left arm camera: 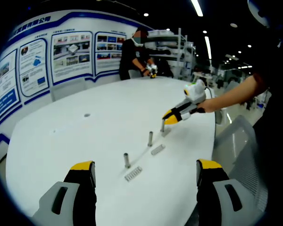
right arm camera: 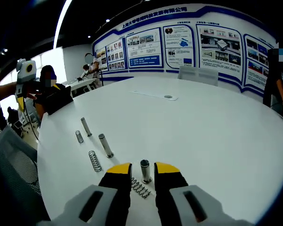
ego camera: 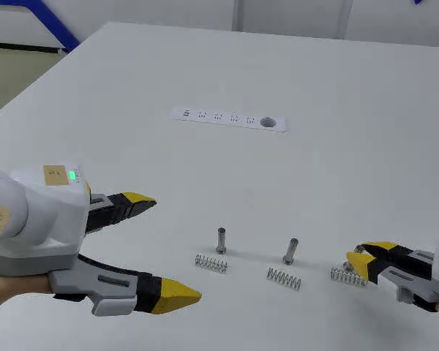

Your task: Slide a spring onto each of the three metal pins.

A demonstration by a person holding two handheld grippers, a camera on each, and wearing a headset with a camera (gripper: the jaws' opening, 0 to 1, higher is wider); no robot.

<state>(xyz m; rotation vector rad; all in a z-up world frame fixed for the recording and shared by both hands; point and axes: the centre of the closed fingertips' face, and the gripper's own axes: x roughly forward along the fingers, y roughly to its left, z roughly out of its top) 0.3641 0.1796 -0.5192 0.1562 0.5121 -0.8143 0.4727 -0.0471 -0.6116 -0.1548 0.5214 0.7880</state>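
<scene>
Right claw (right arm camera: pixel 142 168), jaws slightly spread and empty, sits right at the rightmost pin (right arm camera: pixel 145 170), whose spring (right arm camera: pixel 140 187) lies flat on the tabletop (right arm camera: pixel 203 122) just nearside, long axis running left-right, while the wide-spread left claw (ego camera: pixel 168 247) hangs well apart.

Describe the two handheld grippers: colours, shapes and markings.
The left gripper has a rounded white and grey body with a lit green indicator and a tan sticker. Its two jaws are black and grey, long and tapering to pointed yellow tips. The right gripper has the same build: yellow tips, black jaws, grey shells.
</scene>
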